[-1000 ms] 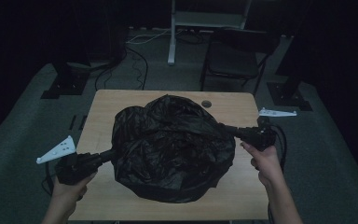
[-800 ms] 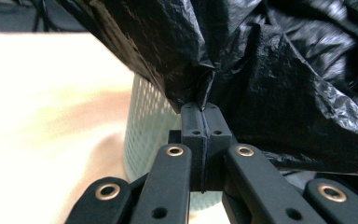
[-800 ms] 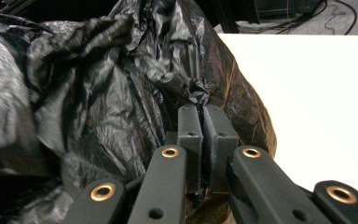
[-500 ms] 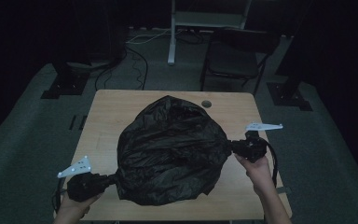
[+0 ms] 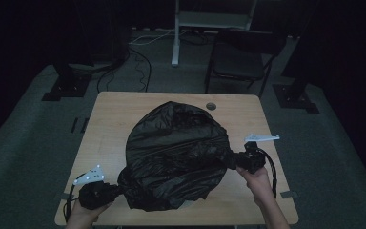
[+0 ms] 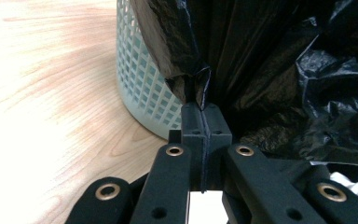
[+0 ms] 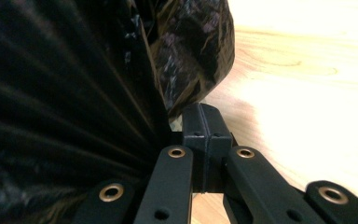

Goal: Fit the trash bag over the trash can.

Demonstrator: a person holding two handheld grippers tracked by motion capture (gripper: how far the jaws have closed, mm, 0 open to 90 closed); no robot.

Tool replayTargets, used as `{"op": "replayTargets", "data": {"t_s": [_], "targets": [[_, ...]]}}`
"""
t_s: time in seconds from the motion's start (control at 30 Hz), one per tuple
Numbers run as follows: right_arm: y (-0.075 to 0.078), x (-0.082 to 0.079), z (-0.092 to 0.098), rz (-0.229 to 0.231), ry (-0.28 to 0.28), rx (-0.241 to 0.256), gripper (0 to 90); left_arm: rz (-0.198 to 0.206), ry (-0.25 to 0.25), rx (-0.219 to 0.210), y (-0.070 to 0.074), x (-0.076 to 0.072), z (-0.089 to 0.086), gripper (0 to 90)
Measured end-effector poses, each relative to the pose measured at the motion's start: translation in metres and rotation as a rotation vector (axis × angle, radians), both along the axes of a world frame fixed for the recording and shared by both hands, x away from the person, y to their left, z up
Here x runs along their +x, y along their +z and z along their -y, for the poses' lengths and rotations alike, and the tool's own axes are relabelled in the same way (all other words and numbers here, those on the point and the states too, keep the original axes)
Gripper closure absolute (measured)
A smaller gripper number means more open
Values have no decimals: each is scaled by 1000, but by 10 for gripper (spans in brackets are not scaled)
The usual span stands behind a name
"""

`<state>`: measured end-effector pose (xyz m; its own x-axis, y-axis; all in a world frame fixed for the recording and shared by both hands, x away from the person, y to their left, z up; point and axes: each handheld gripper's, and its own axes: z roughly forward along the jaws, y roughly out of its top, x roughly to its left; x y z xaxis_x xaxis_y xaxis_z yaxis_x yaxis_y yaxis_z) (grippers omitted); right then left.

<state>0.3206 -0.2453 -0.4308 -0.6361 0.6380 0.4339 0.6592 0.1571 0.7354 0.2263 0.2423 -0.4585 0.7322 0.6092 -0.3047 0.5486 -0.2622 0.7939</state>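
Fingers [image 6: 214, 123] of both grippers are pinching the bag's [image 5: 176, 157] rim, stretching it over the basket [image 6: 142, 84]; next, I judge, pulling it down evenly.

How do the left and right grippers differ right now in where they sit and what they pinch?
The left gripper sits nearer the table's front edge; the right gripper sits farther up. The left pinches a bag edge beside the white mesh basket; the right's pinch is hidden behind taut pleats. Both have jaws shut.
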Motion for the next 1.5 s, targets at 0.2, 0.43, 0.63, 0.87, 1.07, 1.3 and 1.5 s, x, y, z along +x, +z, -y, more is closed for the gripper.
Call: {"op": "replayTargets", "data": {"t_s": [0.2,0.43,0.63,0.87,1.07,1.3,1.5], "targets": [[0,-2,12,12,-45,13,900,20,-14,-23,0,1,-3,900],[2,-13,24,54,-60,49,899,7,-27,-109,0,4,-2,899],[29,-33,42,136,-67,159,538,17,-22,-184,5,4,-6,793],[74,-80,64,257,-115,198,352,5,-18,-251,9,1,-10,495],[84,-117,55,269,-30,249,312,-12,-30,-309,10,0,-15,454],[71,-136,28,222,63,248,302,-6,-42,-292,12,0,-11,409],[59,-122,3,163,81,240,265,1,-41,-286,13,1,-7,409]]}}
